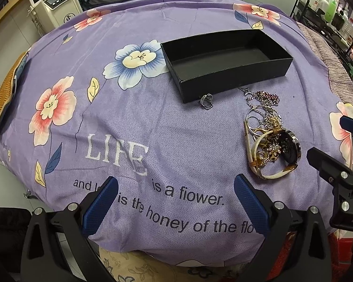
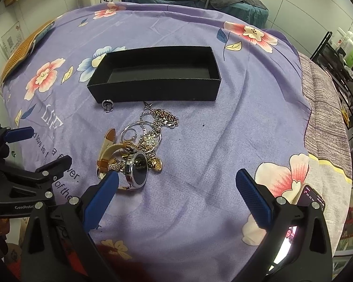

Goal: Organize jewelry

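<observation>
right claw [image 2: 176, 188] agape, empty | jewelry pile [image 2: 138, 150] just ahead-left | left claw [image 1: 176, 195] agape

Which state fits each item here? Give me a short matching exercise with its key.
Items:
1. black box
2. small silver ring
3. watch
4. left tongs

States:
A. open, holding nothing
B. empty
C. lying in the jewelry pile
D. alone on the cloth, just in front of the box

Pairs: 1-B, 2-D, 3-C, 4-A

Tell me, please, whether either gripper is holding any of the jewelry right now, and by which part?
Nothing is held. The left gripper and right gripper are both open and empty above the cloth; the jewelry pile lies untouched.
</observation>
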